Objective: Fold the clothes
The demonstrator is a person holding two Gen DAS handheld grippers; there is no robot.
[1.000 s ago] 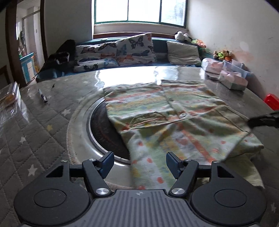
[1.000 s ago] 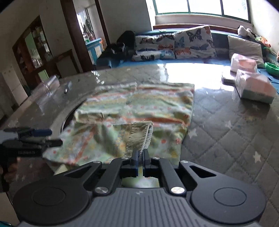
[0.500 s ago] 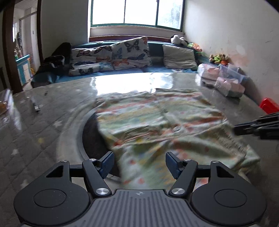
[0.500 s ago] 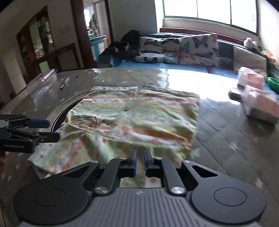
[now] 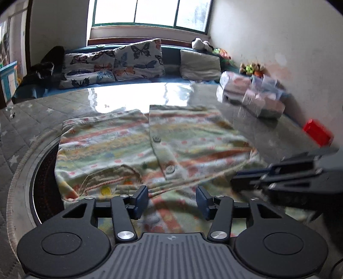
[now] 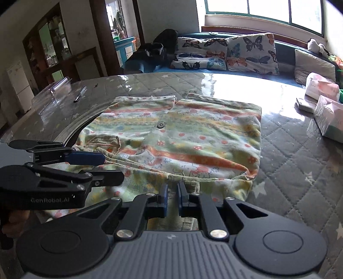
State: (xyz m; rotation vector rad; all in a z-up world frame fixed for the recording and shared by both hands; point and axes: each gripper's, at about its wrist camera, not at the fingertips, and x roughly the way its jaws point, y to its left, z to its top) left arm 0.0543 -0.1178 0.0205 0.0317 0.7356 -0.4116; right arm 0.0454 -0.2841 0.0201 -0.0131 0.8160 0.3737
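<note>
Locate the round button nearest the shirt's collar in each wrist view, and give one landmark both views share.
Left wrist view: the upper button sits a little left of picture centre, on the placket of the patterned shirt.
Right wrist view: the upper button lies left of centre, in the upper half.
Shared landmark: the butterfly cushions under the window.

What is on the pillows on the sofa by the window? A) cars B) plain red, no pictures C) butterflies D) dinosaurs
C: the pillows leaning on the sofa under the window are pale with big butterfly shapes printed all over them.
</note>
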